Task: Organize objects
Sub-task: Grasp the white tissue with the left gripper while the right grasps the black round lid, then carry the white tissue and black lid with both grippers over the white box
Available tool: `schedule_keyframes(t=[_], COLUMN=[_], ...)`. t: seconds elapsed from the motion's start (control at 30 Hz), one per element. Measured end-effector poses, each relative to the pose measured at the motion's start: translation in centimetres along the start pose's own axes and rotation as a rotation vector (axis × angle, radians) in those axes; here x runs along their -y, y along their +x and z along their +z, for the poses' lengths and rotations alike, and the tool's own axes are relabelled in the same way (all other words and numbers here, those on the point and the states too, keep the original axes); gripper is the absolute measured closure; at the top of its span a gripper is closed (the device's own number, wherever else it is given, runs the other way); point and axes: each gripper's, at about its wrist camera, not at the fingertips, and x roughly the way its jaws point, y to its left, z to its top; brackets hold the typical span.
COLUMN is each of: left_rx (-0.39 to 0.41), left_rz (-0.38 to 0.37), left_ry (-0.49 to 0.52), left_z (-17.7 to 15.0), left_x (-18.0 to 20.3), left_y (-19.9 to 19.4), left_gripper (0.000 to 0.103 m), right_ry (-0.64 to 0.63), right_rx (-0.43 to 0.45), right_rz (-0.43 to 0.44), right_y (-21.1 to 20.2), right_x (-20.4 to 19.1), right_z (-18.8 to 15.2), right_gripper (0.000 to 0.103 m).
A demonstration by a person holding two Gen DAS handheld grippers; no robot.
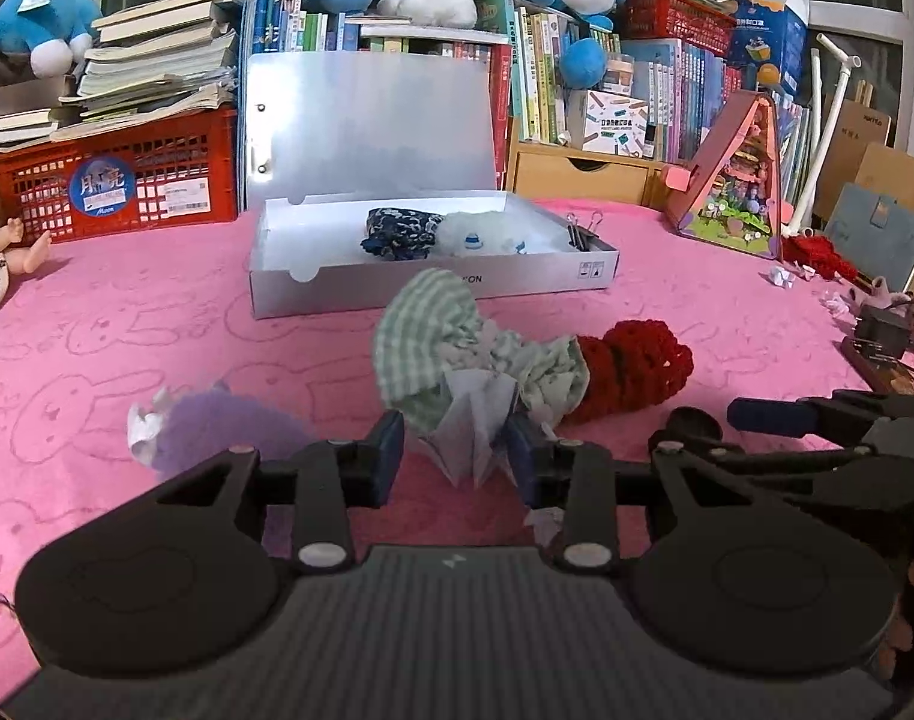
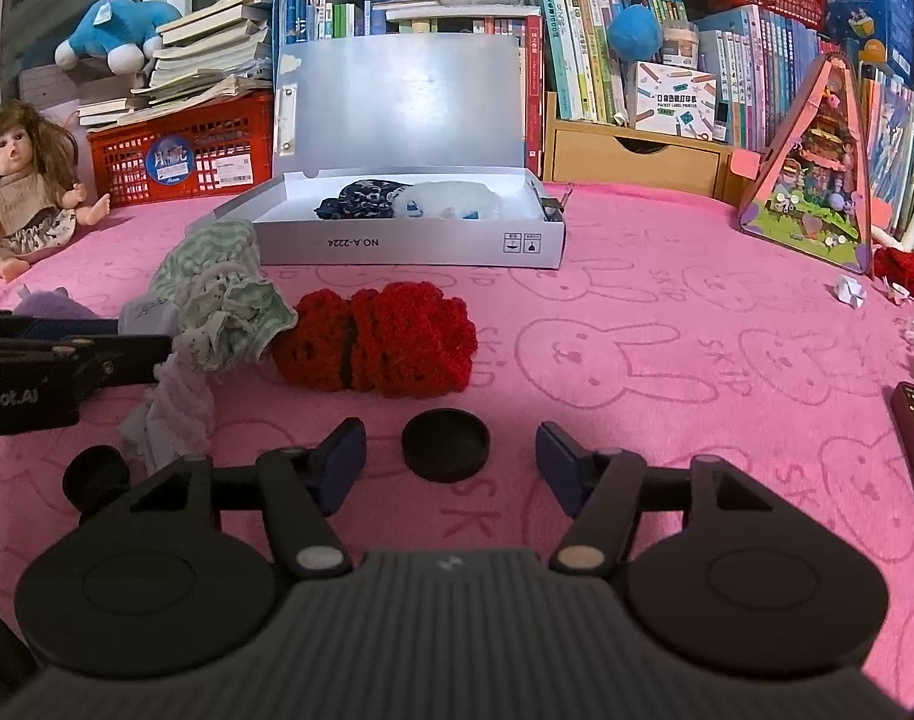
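Green-and-white checked cloth bundle [image 1: 432, 348]: I see it on the pink rabbit-print blanket [image 1: 156, 312], in front of the open silver cardboard box [image 1: 432, 288], its pale paper-like end reaching down between my left pads.
Left gripper [image 1: 457, 456]: I have it clamped on that pale end; both blue pads press against it.
Right gripper [image 2: 450, 468]: jaws apart, nothing gripped; I see the round black cap [image 2: 446, 444] lying on the blanket between the fingers, clear of both pads.
Red crocheted yarn piece [image 2: 378, 342]: it lies just right of the cloth bundle, touching it.
Fluffy purple toy [image 1: 216, 426]: left of my left gripper.
Box contents: a dark blue patterned cloth [image 1: 402, 231] beside a white fluffy item [image 1: 487, 234].
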Motion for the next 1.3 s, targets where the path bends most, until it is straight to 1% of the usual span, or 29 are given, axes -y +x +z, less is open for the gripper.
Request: schedule_keyframes(t=[0.07, 0.17, 0.23, 0.3, 0.37, 0.43, 0.5, 0.53, 0.6, 0.77, 0.93, 1.3], left_rx=[0.002, 0.000, -0.001, -0.007, -0.014, -0.013, -0.007, -0.005, -0.001, 0.021, 0.038, 0.064], left_rz=[-0.005, -0.007, -0.007, -0.009, -0.007, -0.002, 0.005, 0.007, 0.010, 0.014, 0.018, 0.022], left_ry=[-0.001, 0.002, 0.005, 0.002, -0.002, -0.007, -0.006, -0.005, -0.006, 0.006, 0.025, 0.009], left_z=[0.1, 0.2, 0.2, 0.1, 0.0, 0.0, 0.0, 0.1, 0.2, 0.6, 0.7, 1.6], left_x=[0.1, 0.3, 0.4, 0.4, 0.3, 0.2, 0.2, 0.2, 0.2, 0.3, 0.4, 0.0], left_y=[0.3, 0.7, 1.0, 1.3, 1.4, 1.4, 1.2, 1.0, 0.8, -0.1, -1.1, -2.3], left_gripper=[0.058, 0.058, 0.058, 0.058, 0.059, 0.060, 0.068, 0.069, 0.072, 0.074, 0.074, 0.074], right_ry=[-0.001, -0.005, -0.005, 0.002, 0.005, 0.003, 0.006, 0.008, 0.012, 0.027, 0.029, 0.029], right_rx=[0.001, 0.002, 0.007, 0.012, 0.015, 0.016, 0.015, 0.015, 0.014, 0.017, 0.029, 0.039], right_rz=[0.000, 0.000, 0.000, -0.003, -0.006, -0.006, -0.010, -0.010, -0.007, 0.003, 0.003, 0.004], right_y=[0.0, 0.0, -0.1, -0.1, -0.1, -0.2, -0.2, -0.2, -0.2, -0.4, -0.8, -1.1], right_x=[0.0, 0.0, -0.1, -0.1, -0.1, -0.1, -0.1, -0.1, 0.0, 0.1, 0.0, -0.1], right_z=[0.0, 0.0, 0.0, 0.0, 0.0, 0.1, 0.1, 0.1, 0.1, 0.2, 0.4, 0.8], right_gripper=[0.035, 0.039, 0.044, 0.046, 0.051, 0.059, 0.066, 0.067, 0.067, 0.067, 0.067, 0.067])
